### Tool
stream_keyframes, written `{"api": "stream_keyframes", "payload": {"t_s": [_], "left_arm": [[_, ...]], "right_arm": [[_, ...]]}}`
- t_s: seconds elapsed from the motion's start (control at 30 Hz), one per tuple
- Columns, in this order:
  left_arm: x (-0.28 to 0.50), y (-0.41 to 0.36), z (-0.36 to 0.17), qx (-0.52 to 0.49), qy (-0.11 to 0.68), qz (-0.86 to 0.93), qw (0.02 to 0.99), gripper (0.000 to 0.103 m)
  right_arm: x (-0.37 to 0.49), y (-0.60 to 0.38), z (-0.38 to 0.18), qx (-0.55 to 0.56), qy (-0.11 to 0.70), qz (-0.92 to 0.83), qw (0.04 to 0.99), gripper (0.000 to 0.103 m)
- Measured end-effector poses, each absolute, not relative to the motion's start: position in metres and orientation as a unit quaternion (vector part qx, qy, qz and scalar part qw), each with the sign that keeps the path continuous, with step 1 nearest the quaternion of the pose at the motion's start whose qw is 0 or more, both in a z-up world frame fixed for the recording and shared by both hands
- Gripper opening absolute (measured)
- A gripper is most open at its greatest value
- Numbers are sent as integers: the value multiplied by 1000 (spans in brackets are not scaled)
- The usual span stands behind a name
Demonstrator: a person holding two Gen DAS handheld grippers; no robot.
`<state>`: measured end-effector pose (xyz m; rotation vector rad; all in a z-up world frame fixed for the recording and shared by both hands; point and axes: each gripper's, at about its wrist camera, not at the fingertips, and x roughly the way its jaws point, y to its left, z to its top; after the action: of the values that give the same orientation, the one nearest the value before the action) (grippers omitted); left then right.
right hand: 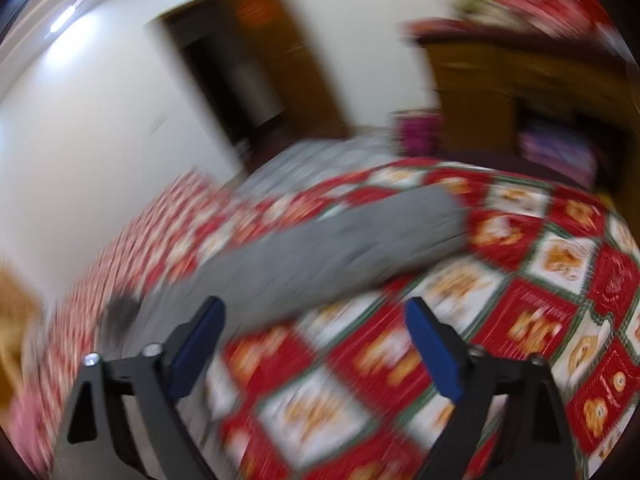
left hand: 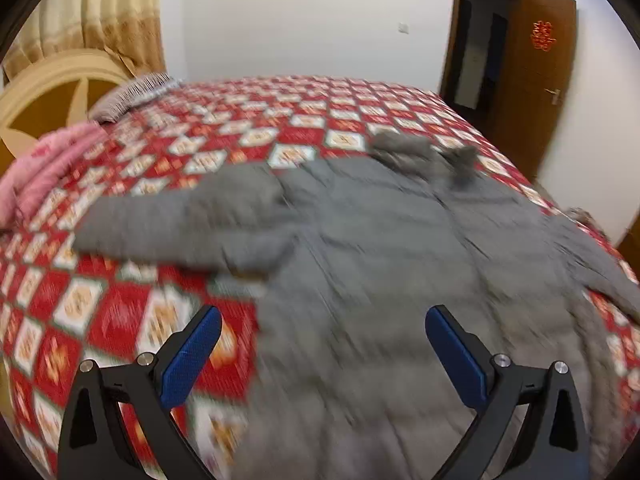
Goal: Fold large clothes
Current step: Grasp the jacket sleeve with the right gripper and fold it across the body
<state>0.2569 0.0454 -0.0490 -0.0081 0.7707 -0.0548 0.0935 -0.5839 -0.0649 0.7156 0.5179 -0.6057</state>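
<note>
A large grey padded coat (left hand: 380, 240) lies spread flat on the red and white patterned bedspread (left hand: 248, 120), one sleeve (left hand: 180, 220) stretched out to the left and its hood at the far end. My left gripper (left hand: 322, 320) hangs open above the coat's near hem, nothing between its blue pads (left hand: 188, 356). In the blurred right wrist view the coat's other sleeve (right hand: 340, 248) runs diagonally across the bedspread (right hand: 520, 300). My right gripper (right hand: 314, 312) is open just in front of that sleeve, nothing between its fingers.
A pink folded quilt (left hand: 48, 164) and a striped pillow (left hand: 132, 94) lie at the bed's head on the left, by a cream headboard (left hand: 52, 92). A brown door (left hand: 536, 80) stands open at the far right. Wooden furniture (right hand: 520, 92) stands beyond the bed's corner.
</note>
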Motion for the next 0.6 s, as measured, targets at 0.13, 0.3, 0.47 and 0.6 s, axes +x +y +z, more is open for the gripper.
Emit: {"api": "stream_keyframes", "payload": {"t_s": [0.13, 0.3, 0.47, 0.6], "left_arm": [[301, 54, -63, 17, 361, 5, 932, 102], [343, 69, -91, -6, 377, 33, 926, 102], [356, 79, -111, -7, 368, 56, 928, 102], [360, 79, -133, 7, 379, 58, 924, 102]], "right_arm": [[98, -662, -96, 380, 236, -359, 819, 84], [113, -691, -123, 385, 255, -395, 794, 82], [130, -698, -147, 373, 292, -399, 785, 68], [138, -704, -156, 344, 312, -415, 783, 34]]}}
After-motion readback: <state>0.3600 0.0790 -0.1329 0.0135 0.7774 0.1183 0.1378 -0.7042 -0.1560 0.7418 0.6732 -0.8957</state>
